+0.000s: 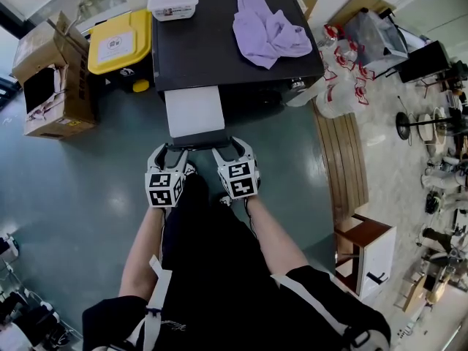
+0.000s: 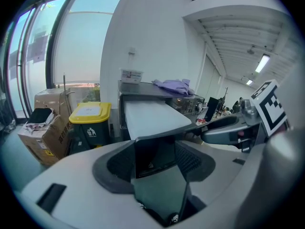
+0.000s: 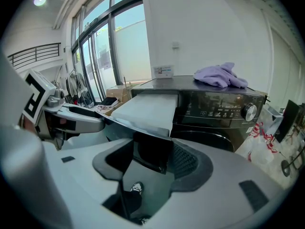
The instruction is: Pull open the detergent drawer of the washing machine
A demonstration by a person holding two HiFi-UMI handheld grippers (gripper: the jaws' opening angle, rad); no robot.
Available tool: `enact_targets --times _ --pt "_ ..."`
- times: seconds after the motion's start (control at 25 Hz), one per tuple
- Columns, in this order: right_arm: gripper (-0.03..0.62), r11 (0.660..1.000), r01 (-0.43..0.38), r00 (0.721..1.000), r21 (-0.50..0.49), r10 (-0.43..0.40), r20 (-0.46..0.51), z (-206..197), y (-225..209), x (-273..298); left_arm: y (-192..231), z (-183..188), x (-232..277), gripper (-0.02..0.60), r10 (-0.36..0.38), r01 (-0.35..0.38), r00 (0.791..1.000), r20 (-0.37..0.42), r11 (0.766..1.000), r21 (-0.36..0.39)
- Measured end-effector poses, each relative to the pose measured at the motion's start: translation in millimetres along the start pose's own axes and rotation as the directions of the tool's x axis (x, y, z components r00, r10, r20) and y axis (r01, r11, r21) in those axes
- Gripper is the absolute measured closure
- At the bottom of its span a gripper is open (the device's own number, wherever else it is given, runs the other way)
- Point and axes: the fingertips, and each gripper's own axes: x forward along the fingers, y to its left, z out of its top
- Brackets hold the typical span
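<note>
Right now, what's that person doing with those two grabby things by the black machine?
A person stands at a black washing machine with a pair of grey tongs in each hand. The machine's white detergent drawer is already pulled well out. The left tongs sit at the left end of its dark front panel and the right tongs at the right end. Both are spread wide around the panel's ends, not clearly pinching it. A crumpled lilac cloth lies on top.
</note>
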Motion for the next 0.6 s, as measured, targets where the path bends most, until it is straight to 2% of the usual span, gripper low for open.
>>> enact_targets --times 0.6 --pt "0.350 1.000 -0.001 1.000 0.011 0.001 0.003 -12 3 -10 -8 -10 -8 0.322 0.005 -0.005 1.000 -0.002 1.000 0.005"
